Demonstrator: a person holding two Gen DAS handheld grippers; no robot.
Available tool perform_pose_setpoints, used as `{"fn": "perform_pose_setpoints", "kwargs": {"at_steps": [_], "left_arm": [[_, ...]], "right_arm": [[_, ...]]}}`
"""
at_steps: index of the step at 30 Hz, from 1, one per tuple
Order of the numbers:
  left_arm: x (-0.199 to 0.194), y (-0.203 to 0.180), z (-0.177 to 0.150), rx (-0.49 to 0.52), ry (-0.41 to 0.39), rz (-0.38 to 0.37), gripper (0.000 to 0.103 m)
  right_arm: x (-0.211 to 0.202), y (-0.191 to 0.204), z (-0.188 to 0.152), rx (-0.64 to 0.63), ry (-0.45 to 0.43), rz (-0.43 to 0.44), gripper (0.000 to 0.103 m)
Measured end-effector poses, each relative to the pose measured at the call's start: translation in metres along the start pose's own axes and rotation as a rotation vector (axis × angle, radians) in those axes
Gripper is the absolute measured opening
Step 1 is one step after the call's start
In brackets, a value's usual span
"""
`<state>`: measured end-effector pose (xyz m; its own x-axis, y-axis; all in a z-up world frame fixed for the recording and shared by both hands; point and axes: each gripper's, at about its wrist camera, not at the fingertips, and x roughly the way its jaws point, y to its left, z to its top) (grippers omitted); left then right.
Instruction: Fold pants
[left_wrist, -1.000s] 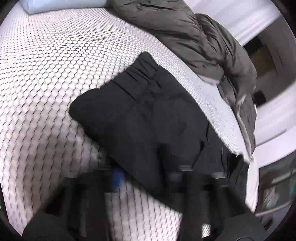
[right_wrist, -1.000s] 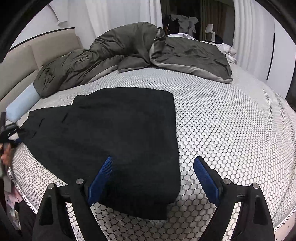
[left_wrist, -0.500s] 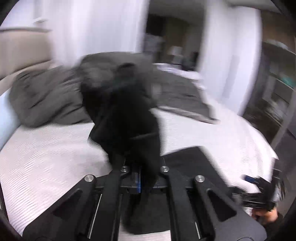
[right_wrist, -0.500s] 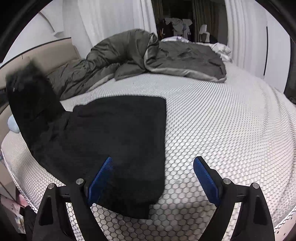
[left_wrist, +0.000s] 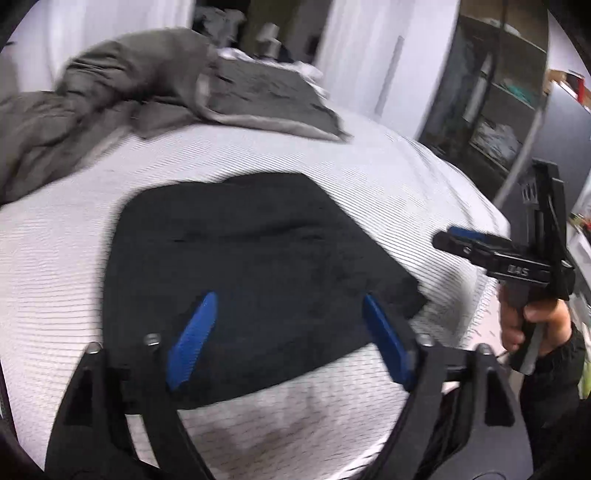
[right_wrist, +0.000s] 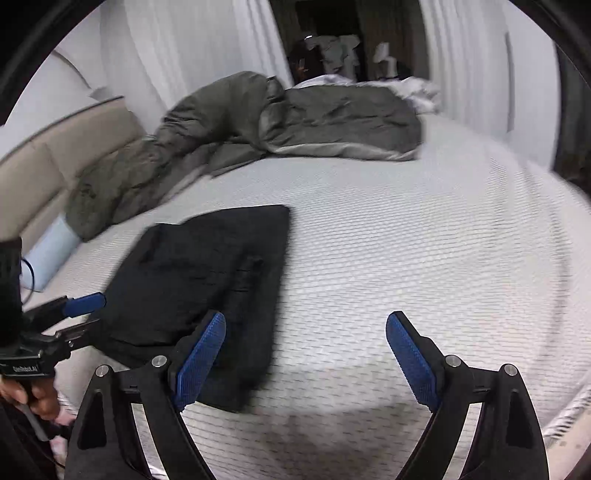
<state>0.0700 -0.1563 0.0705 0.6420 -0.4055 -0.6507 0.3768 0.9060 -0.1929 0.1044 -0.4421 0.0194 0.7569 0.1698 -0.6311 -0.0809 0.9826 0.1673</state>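
Lying folded, pants (left_wrist: 251, 266) (grippers apart)

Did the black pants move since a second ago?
Yes. In the right wrist view the pants are now doubled over into a narrower stack, their left part brought rightward, away from the blue pillow.

A bed (right_wrist: 406, 240) with a white, finely patterned cover carries everything here. Black pants (right_wrist: 207, 273) lie folded flat on it toward its near edge, one layer on top of another. A rumpled grey-green duvet (right_wrist: 258, 125) is heaped along the far side, and a pale blue pillow (right_wrist: 50, 254) lies beside the beige headboard (right_wrist: 55, 155), partly tucked under the duvet's end. The left-hand camera shows the same pants (left_wrist: 251, 266) flat on the bed (left_wrist: 55, 258), well apart from the duvet (left_wrist: 110, 96).
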Motion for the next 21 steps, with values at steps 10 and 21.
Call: {"fn": "perform_pose_setpoints", "kwargs": {"at_steps": [10, 21], "left_arm": [[0.022, 0.12, -0.017, -0.114, 0.068, 0.228, 0.083], [0.012, 0.124, -0.028, -0.104, 0.067, 0.217, 0.084]], "right_arm": [[0.071, 0.041, 0.016, 0.109, 0.169, 0.262, 0.057], [0.038, 0.07, 0.023, -0.056, 0.114, 0.202, 0.009]]}}
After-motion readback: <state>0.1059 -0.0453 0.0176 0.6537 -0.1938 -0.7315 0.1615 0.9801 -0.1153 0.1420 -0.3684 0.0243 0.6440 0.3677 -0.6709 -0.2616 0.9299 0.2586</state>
